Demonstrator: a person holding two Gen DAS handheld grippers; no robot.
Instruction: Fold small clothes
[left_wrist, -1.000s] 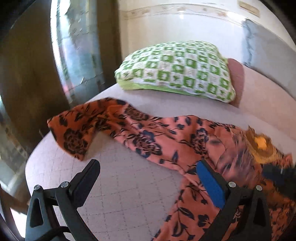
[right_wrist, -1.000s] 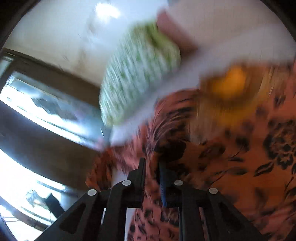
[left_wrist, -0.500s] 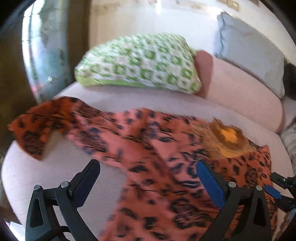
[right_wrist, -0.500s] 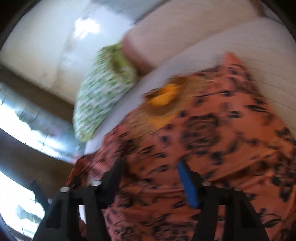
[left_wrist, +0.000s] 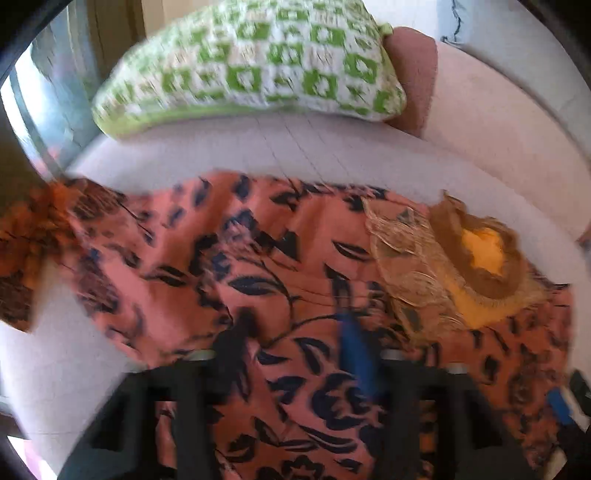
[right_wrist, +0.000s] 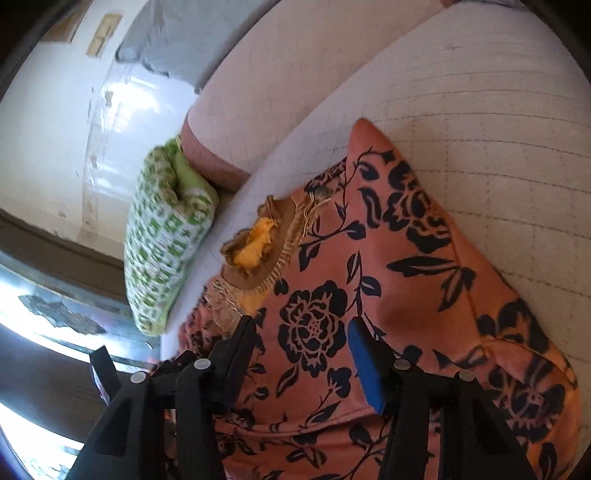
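Left wrist view shows my left tool (left_wrist: 295, 354) closing over the thin, floppy floral garment (left_wrist: 258, 258) spread on the bed (left_wrist: 332, 155), right tool (right_wrist: 303, 347) apart above it, so I'd pinch a hem edge.

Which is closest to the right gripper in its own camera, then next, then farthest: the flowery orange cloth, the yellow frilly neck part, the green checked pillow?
From the right gripper:
1. Flowery orange cloth, right under and between the fingers.
2. Yellow frilly neck part, just ahead, up and left.
3. Green checked pillow, farthest, left at the bed's far edge.
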